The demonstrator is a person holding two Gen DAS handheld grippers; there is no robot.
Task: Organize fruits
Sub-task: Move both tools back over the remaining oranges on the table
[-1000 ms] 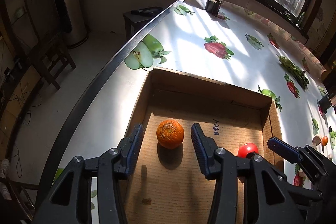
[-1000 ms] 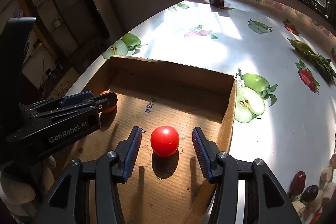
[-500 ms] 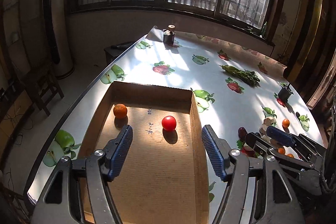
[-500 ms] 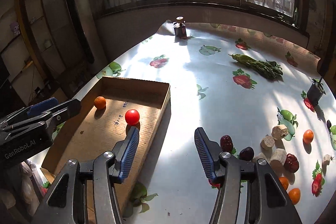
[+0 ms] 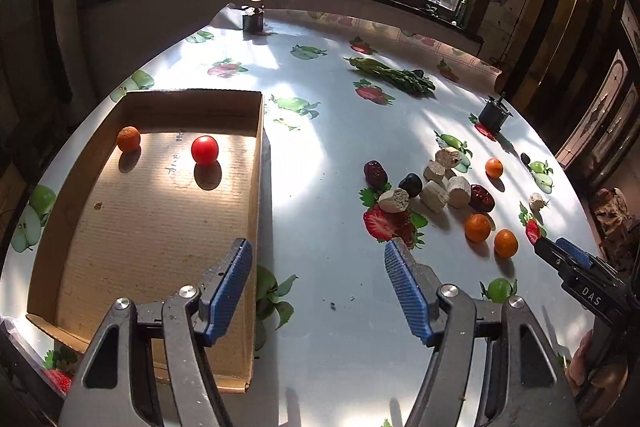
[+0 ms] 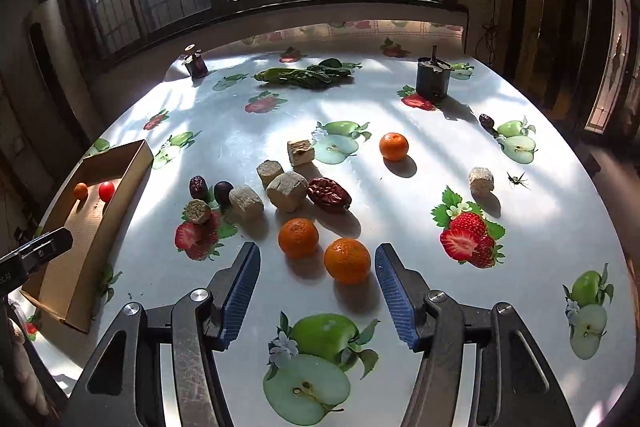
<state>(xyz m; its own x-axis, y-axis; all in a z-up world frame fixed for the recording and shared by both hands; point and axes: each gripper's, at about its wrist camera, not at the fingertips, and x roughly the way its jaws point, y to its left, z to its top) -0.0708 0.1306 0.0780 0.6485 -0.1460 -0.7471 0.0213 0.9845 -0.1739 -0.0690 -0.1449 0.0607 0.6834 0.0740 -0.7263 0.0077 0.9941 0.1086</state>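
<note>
Fruit-sorting surface, two hand-held grippers, both empty

Surface [image 6: 248,131], fruit-print cloth, carried a cardboard box [image 5: 256,163] at its left holding one orange [image 5: 128,138] and one red tomato [image 5: 205,149]; loose dates, pale chunks and three oranges lay to the right. Right gripper [image 6: 317,291]: jaws apart and opening, nothing between them, nearest orange [image 6: 347,261] lying just ahead, slightly right of centre, round with no long axis. Left gripper [image 5: 318,291]: jaws apart, empty, over bare cloth beside the box. Right hand judged nearer.

Left gripper [image 5: 318,287] open and empty; right gripper [image 6: 318,289] empty, jaws opening.
</note>
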